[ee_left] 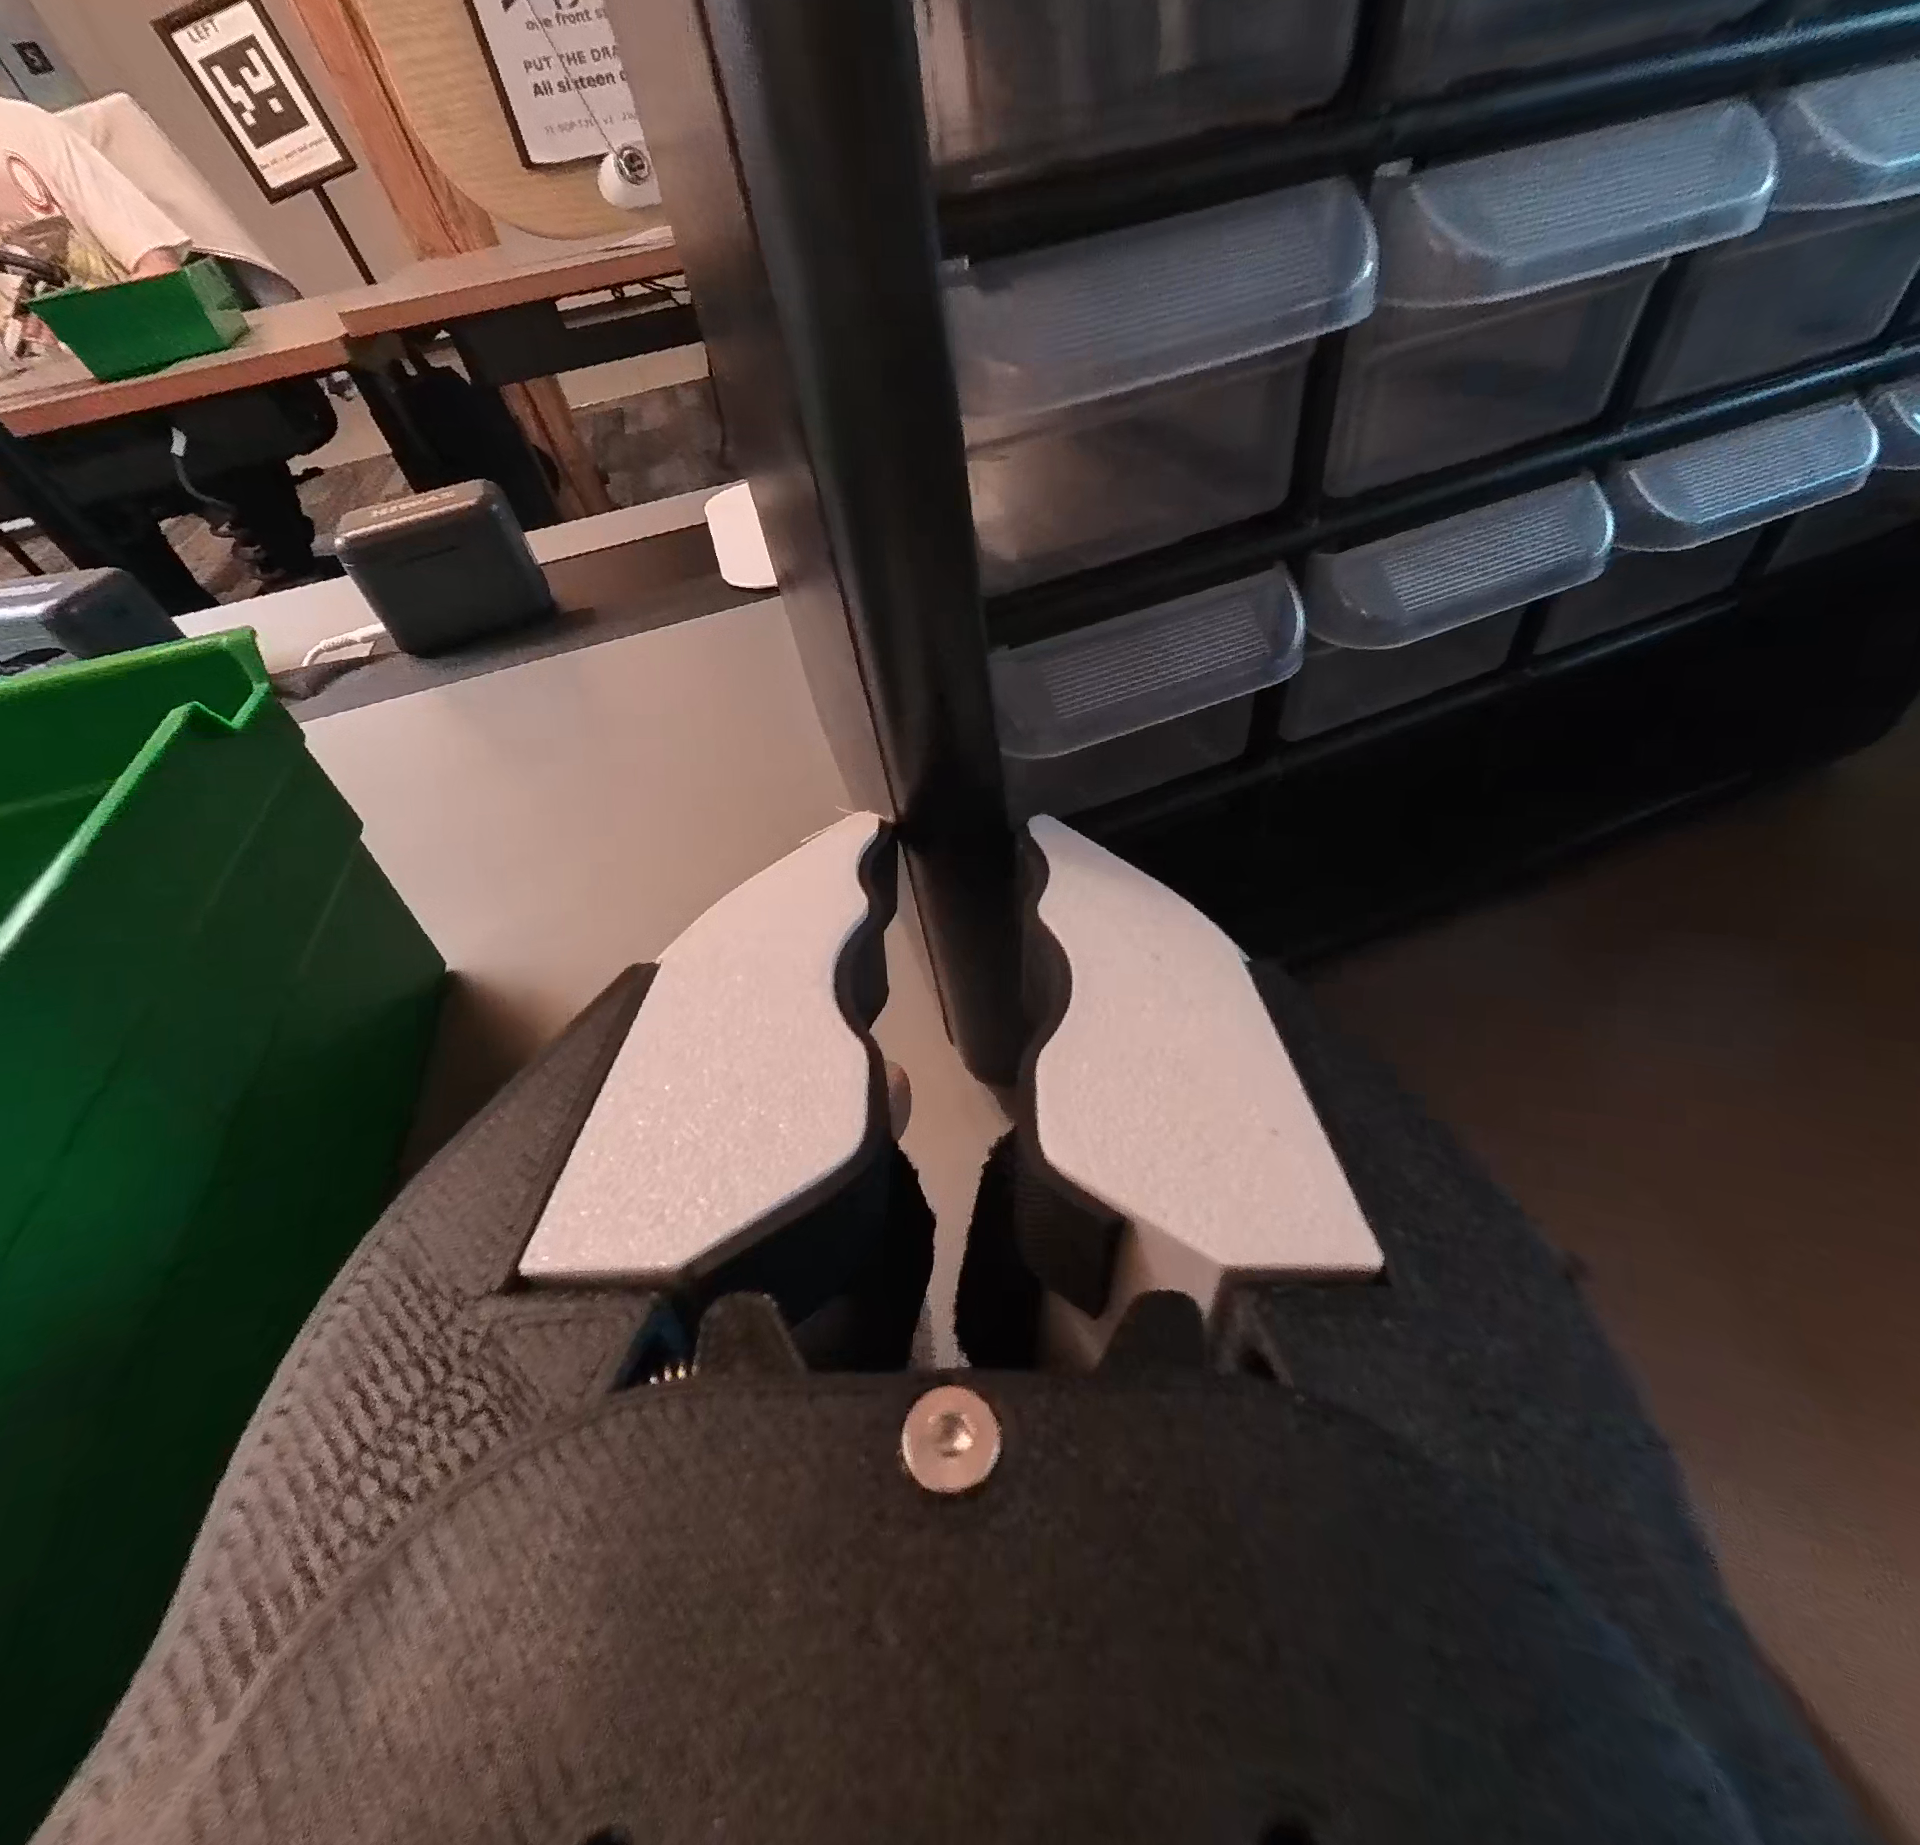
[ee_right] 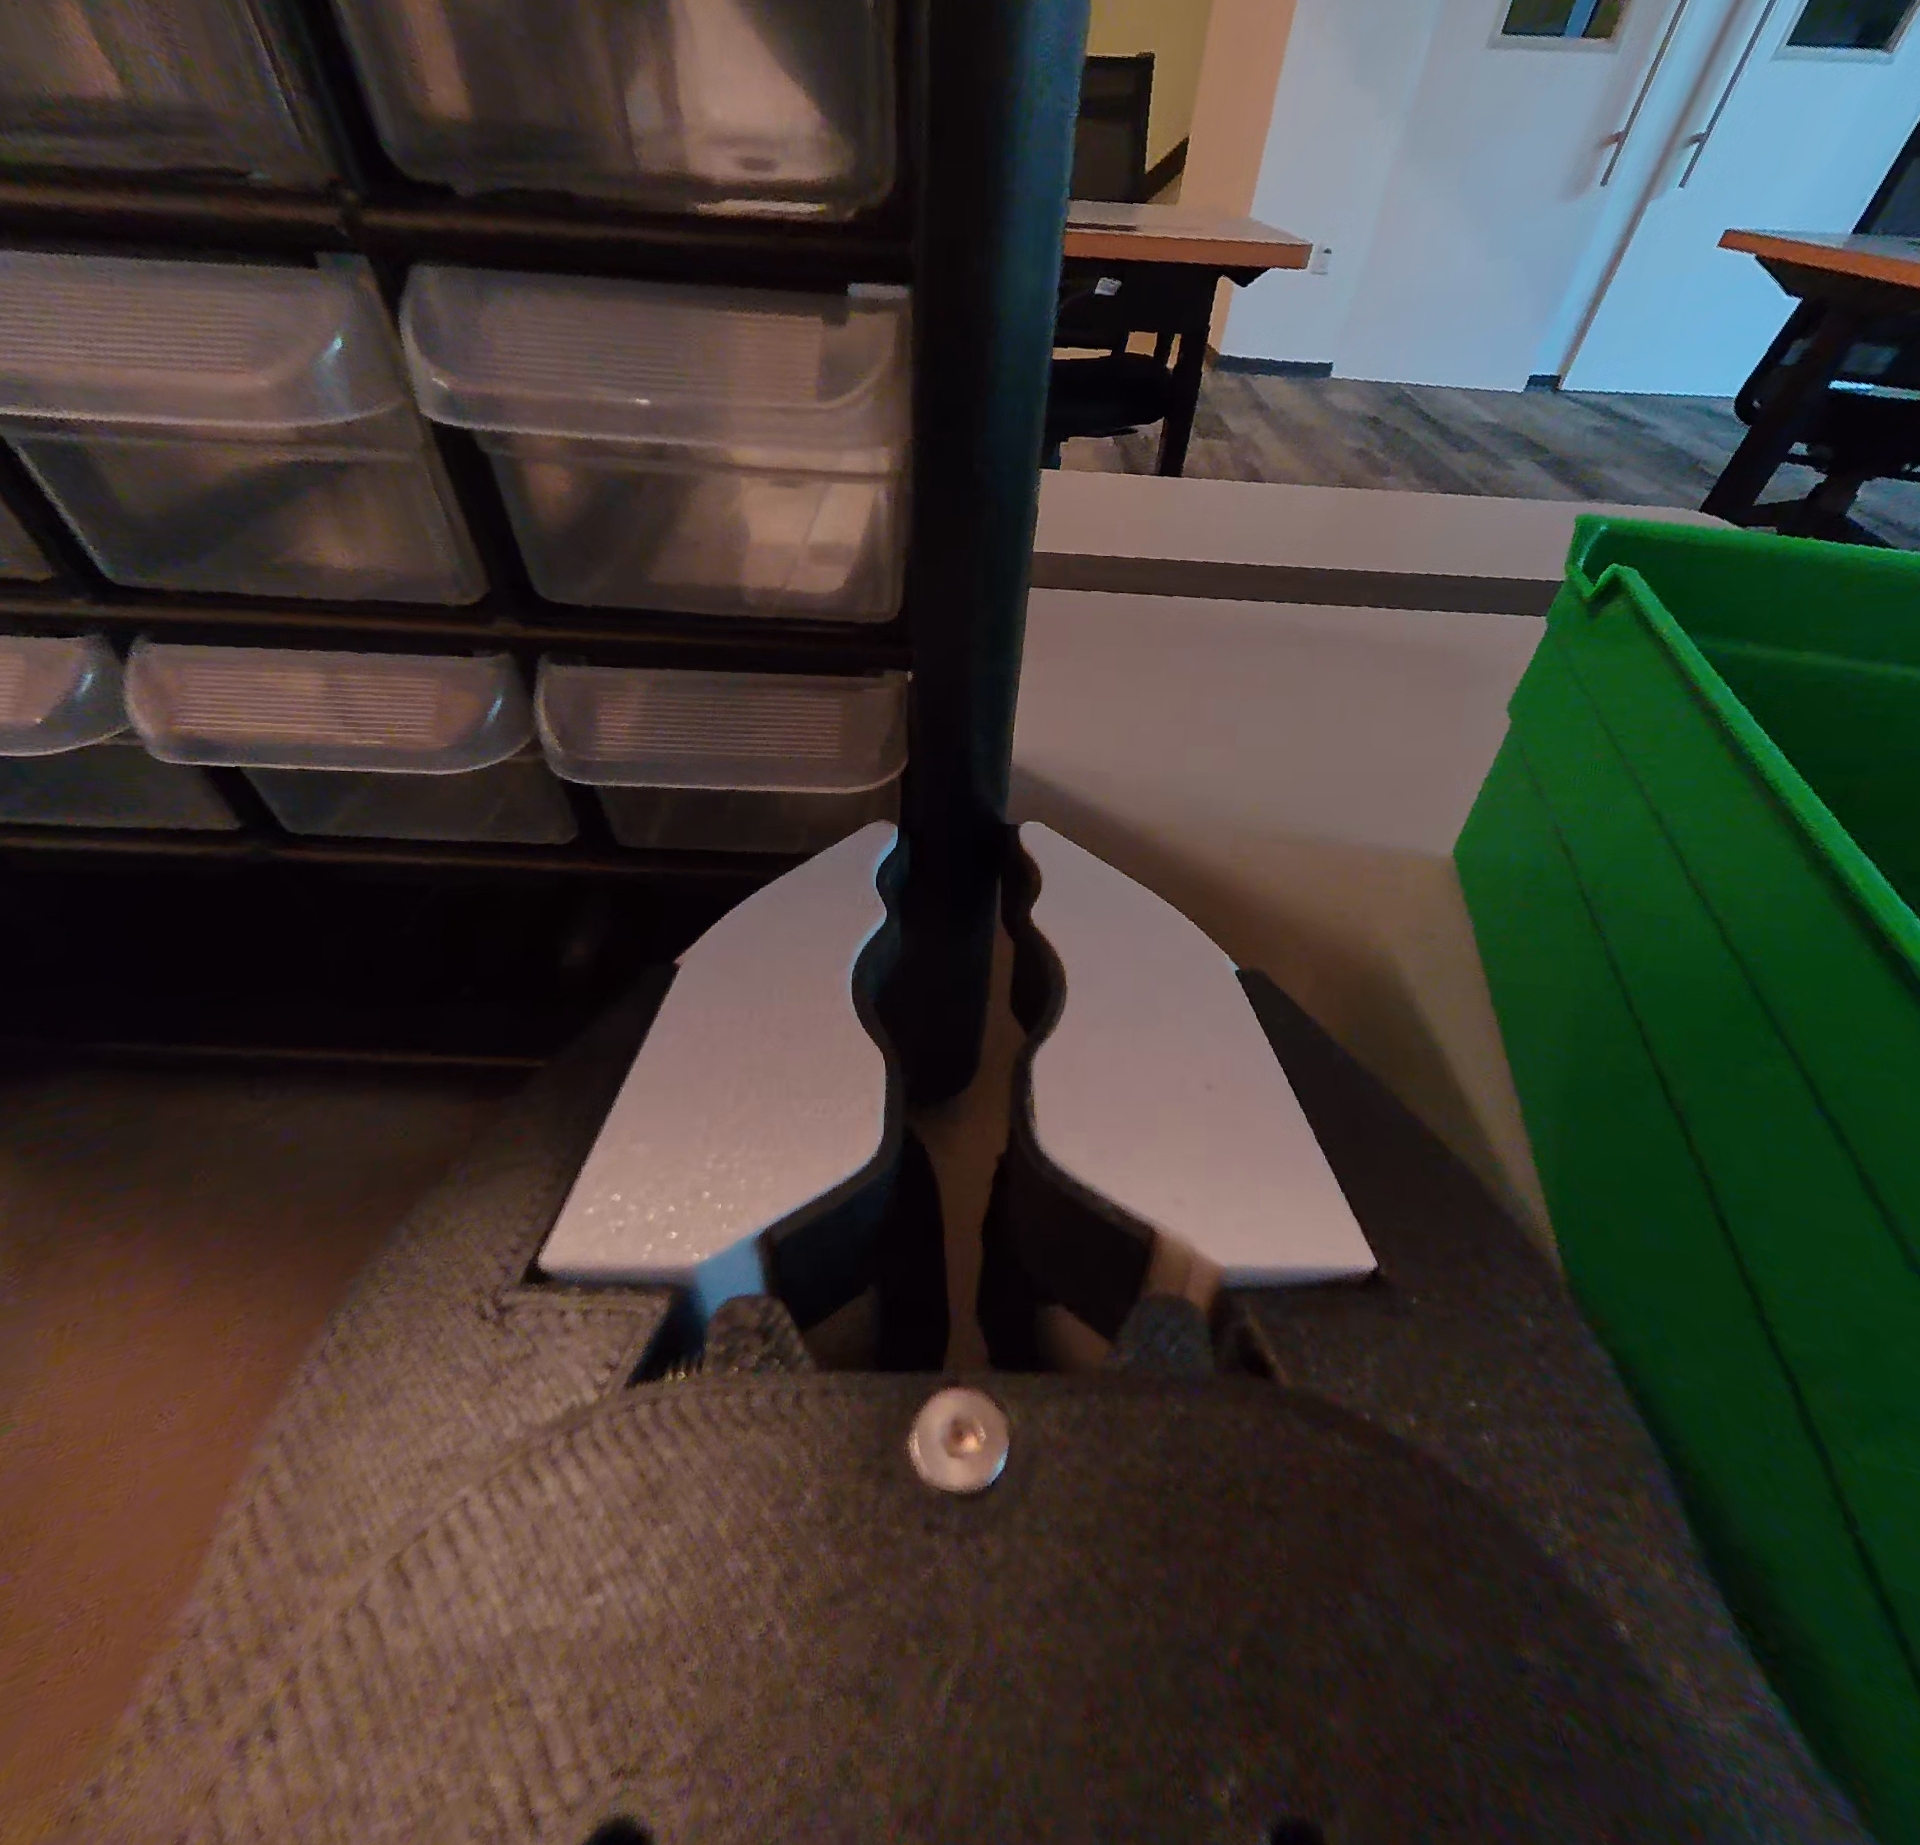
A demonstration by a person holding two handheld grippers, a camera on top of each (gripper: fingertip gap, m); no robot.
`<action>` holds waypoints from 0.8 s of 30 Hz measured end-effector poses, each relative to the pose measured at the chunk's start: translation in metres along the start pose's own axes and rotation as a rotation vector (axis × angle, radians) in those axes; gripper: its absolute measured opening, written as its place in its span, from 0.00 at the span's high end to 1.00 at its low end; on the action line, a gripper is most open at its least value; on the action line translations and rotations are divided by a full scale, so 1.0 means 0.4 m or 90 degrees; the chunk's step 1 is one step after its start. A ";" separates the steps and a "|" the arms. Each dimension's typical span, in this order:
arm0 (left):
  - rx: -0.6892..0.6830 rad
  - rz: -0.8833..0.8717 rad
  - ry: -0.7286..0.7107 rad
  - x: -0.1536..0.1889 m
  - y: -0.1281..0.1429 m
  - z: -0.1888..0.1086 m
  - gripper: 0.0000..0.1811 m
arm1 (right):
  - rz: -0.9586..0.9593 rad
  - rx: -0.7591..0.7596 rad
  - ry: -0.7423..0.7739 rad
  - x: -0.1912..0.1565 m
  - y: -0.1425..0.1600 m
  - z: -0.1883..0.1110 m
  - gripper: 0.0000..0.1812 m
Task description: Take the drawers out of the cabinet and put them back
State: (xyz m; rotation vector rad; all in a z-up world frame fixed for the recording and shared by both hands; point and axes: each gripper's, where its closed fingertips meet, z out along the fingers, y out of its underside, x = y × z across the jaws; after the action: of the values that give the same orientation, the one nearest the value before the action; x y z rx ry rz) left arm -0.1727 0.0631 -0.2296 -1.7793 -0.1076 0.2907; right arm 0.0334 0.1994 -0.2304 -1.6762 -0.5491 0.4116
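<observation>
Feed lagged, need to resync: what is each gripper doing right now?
Left gripper: closed on the cabinet's left front edge.
Right gripper: closed on the cabinet's right front edge.
No drawer held.

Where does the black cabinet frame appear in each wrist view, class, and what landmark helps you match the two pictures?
Left wrist view: cabinet left edge, centre, clamped by left gripper.
Right wrist view: cabinet right edge, centre, clamped by right gripper.
Shared landmark: clear drawers.

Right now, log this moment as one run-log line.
left hand-held gripper: shut on cabinet left edge | right hand-held gripper: shut on cabinet right edge | drawers: seated | green bins: either side
</observation>
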 end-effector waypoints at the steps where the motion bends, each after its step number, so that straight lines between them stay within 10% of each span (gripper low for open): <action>1: -0.001 0.002 0.001 0.000 -0.001 0.001 0.88 | -0.001 0.000 0.001 0.000 0.000 0.000 0.91; 11: 0.040 0.058 -0.007 -0.018 -0.081 -0.052 0.74 | -0.035 0.075 -0.043 -0.046 -0.056 -0.035 0.61; 24: 0.247 0.052 0.109 -0.008 -0.324 -0.218 0.74 | 0.054 0.261 -0.200 -0.131 -0.208 -0.231 0.61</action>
State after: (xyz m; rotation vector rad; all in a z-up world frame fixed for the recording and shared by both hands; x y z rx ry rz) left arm -0.1427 0.0093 -0.0861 -1.4168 0.1361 0.2010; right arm 0.0312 0.1048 -0.1344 -1.2487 -0.5777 0.8020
